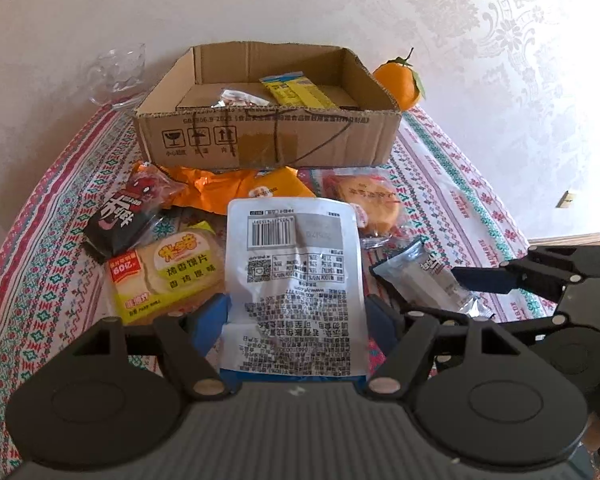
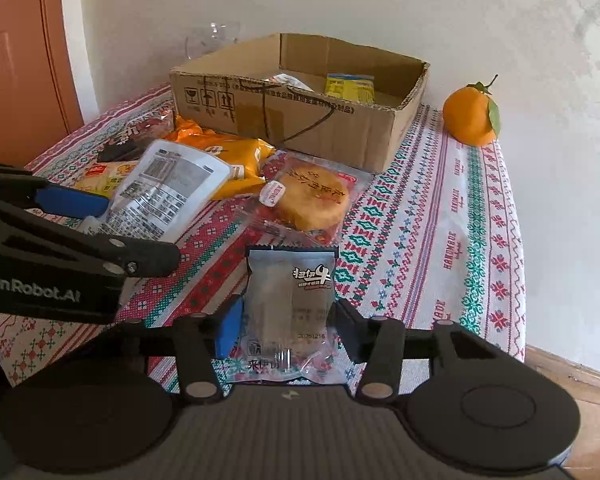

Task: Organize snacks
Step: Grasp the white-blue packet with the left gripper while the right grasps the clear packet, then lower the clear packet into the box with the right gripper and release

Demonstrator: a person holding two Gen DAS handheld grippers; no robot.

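Observation:
My left gripper (image 1: 296, 316) is shut on a white snack pouch (image 1: 296, 264) with a barcode and holds it above the table; the pouch also shows in the right wrist view (image 2: 168, 192). My right gripper (image 2: 288, 324) is shut on a small grey-clear wrapped snack (image 2: 288, 300), also seen in the left wrist view (image 1: 428, 276). An open cardboard box (image 1: 260, 140) stands at the back of the table with a yellow packet (image 1: 296, 90) and a clear packet (image 1: 240, 98) inside. Several snacks lie in front of it: an orange bag (image 1: 236, 188), a round cake packet (image 1: 368, 204), a yellow biscuit pack (image 1: 168, 272), a black-red packet (image 1: 128, 216).
A patterned tablecloth (image 2: 440, 240) covers the table. An orange fruit with a leaf (image 2: 472, 116) sits right of the box by the wall. A glass bowl (image 1: 118, 76) stands left of the box. A brown door (image 2: 20, 60) is at the left. The table's right edge drops to the floor.

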